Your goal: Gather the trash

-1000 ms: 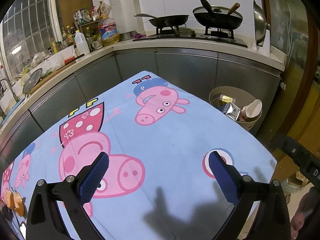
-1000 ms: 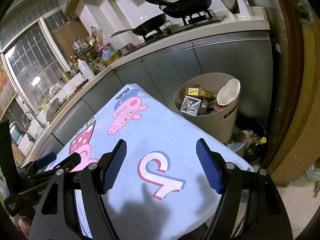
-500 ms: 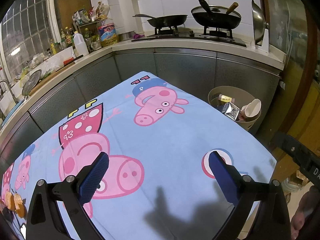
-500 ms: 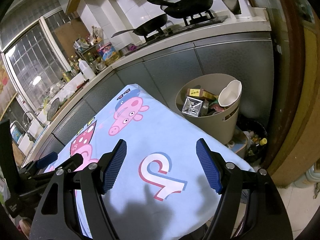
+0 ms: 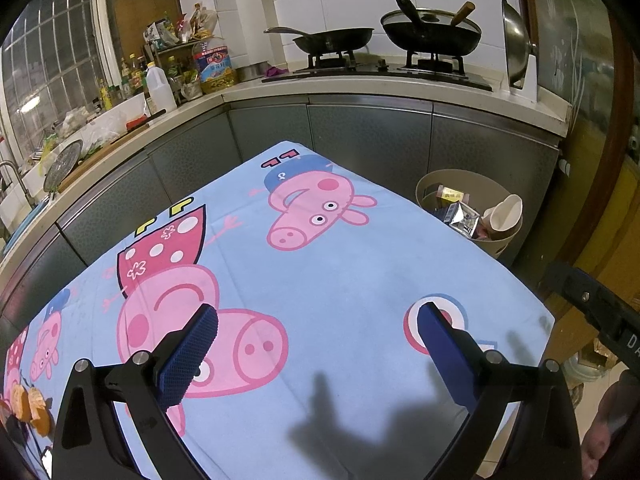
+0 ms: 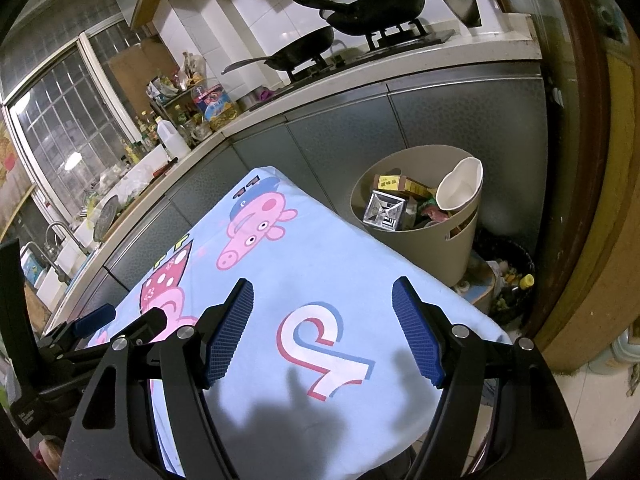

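Observation:
A beige trash bin (image 6: 456, 240) (image 5: 424, 184) stands on the floor past the table's far right corner. It holds a silver carton (image 6: 384, 210), a yellow box (image 6: 390, 182) and a white paper cup (image 6: 460, 188). My left gripper (image 5: 318, 332) hovers open over the cartoon-pig tablecloth (image 5: 320, 272), with nothing between its blue pads. My right gripper (image 6: 322, 308) is open too, above the cloth's near right corner, short of the bin, empty. The left gripper's tip (image 6: 94, 316) shows at the left edge of the right wrist view.
A grey kitchen counter (image 5: 360, 88) wraps around the table's far and left sides, with two black pans (image 5: 332, 38) on a stove, bottles (image 5: 160, 84) and a sink (image 6: 56, 240). A dark bin with rubbish (image 6: 508, 280) sits behind the beige one. A wooden door frame (image 6: 592, 160) stands at right.

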